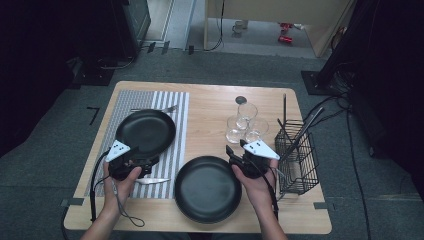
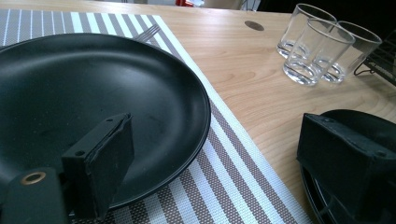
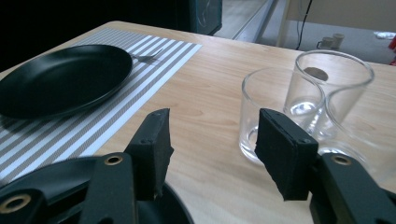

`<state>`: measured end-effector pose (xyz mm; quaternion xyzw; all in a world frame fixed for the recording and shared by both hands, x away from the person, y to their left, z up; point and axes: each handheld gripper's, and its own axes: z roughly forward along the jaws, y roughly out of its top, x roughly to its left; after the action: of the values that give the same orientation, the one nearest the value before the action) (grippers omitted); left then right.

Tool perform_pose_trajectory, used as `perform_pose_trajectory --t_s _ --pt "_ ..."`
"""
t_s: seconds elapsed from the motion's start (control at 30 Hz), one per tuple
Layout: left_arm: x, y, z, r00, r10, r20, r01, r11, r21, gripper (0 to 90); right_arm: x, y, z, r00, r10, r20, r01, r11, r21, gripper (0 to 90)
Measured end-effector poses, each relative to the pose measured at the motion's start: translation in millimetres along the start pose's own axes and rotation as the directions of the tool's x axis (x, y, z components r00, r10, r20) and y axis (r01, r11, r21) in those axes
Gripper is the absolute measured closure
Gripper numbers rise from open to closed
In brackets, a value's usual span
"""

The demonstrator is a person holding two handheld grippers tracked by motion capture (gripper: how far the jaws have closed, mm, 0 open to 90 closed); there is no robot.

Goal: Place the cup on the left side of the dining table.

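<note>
Left tool [image 2: 210, 154] gapes over the plate [image 2: 93, 93] rim – right tool [image 3: 212, 149] (empty, apart) faces the glasses [image 3: 299, 98]

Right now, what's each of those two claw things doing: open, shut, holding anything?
Left gripper: open, one jaw over the plate on the mat, holding nothing.
Right gripper: open, empty, facing the glasses.

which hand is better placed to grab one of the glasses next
Right. The right gripper has its jaws open and empty, aimed at the nearest glass just ahead. The left gripper sits over the plate on the striped mat, across the table from the glasses, so it would likely need a longer reach.
</note>
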<state>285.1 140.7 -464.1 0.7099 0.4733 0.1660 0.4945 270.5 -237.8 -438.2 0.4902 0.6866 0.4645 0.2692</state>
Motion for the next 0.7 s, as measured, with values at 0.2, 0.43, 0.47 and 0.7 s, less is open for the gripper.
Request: perform_pose_trajectory --t_s 0.2,0.43,0.47,0.7 --pt "0.7 -2.6 2.8 0.9999 0.006 0.009 -0.006 1.0 0.005 11.3 -9.5 11.2 27.1 0.9998 0.015 0.01 -0.015 0.9999 0.001 52.3" --pt "3.7 -4.8 2.9 1.0 -0.001 0.008 0.001 1.0 0.01 11.9 -18.7 16.2 52.3 0.9988 0.019 0.046 -0.021 0.9992 0.035 55.3" --pt "3.6 -5.1 3.2 1.0 0.0 0.008 0.0 0.9999 0.012 11.9 -19.9 16.7 55.3 0.9984 0.024 0.051 -0.026 0.9989 0.039 56.0" --pt "5.0 -7.0 2.8 1.0 0.0 0.008 0.0 0.9998 0.019 12.1 -23.8 18.5 73.0 0.9984 0.034 0.045 -0.037 0.9961 0.079 61.3"
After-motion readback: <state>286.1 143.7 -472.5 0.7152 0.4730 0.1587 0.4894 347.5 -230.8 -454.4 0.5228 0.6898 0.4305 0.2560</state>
